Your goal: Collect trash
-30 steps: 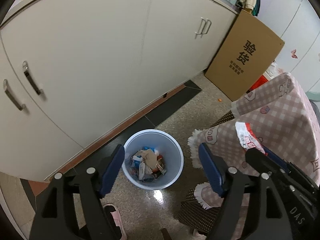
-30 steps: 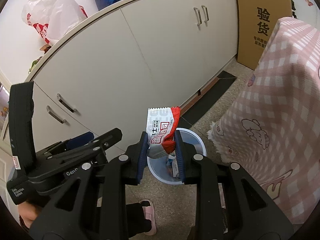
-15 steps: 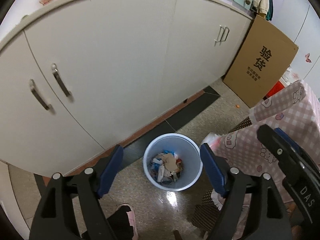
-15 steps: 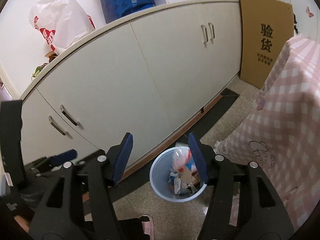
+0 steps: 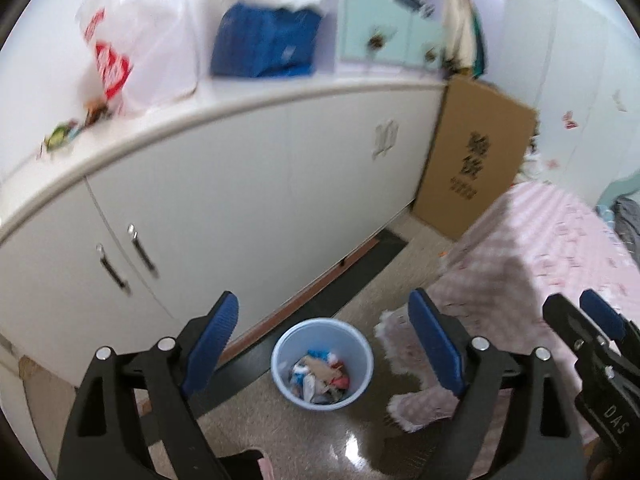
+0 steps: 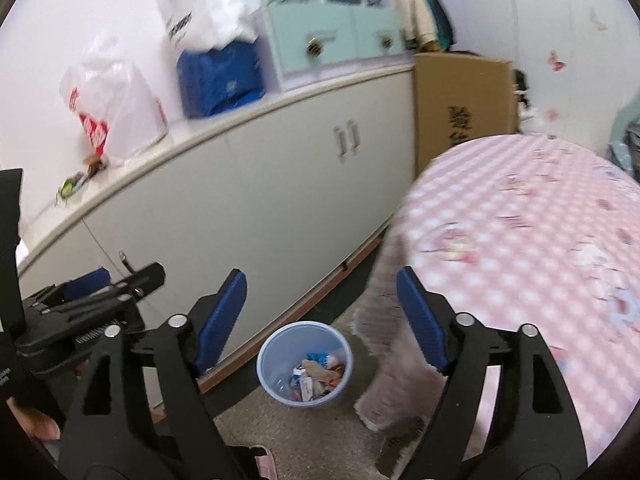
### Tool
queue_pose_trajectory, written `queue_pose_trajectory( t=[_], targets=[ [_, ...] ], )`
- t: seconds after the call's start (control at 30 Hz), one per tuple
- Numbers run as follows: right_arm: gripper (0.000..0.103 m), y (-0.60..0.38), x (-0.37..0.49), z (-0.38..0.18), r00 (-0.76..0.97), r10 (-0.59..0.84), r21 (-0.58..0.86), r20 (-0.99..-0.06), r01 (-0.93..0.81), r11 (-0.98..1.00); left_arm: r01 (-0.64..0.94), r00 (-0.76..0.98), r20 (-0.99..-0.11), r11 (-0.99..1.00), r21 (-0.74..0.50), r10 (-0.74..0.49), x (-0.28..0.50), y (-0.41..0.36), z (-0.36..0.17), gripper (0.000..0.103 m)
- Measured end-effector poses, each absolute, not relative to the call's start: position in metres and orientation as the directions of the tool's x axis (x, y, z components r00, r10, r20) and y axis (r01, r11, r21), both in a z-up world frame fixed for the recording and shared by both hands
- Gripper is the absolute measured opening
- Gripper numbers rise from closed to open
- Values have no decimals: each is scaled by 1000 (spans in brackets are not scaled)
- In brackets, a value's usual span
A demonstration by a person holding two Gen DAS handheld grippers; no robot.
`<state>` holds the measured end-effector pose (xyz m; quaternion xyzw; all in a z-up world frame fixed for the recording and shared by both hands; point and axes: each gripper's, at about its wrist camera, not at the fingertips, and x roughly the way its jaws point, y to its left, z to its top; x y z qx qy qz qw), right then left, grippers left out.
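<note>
Above blue bin [image 5: 322, 361] w/ trash [image 5: 320, 376]: left claw [image 5: 324, 344] & right claw [image 6: 320, 316], both just-widened, wide apart, empty.

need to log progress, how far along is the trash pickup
Done: wrappers sit in the blue bin. In hand: nothing; the right gripper has just been opening its jaws and they are empty, and the left gripper is open and empty too. Left: no loose trash shows on the pink tablecloth.
</note>
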<state>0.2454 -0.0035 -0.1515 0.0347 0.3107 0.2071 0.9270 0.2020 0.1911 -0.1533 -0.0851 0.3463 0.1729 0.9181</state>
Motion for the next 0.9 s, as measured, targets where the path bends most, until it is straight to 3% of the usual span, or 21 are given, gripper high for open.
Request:
queue_pose_trajectory(
  t=[0.33,0.47,0.9],
  targets=[
    [92,-105,157,-83,834,295,192,-467,-230,954,-206,828,-538,978,-32,157,146,90,-72,89],
    [93,-131,124,-62,870,264,198,-416,-197,960,-168,866,-482,986,-19,138,119,62,-50,93],
    [95,-166,41,-13,939,185,152,-290,-146,978,-82,936,-343,997,3,78,44,18,3,95]
  ],
)
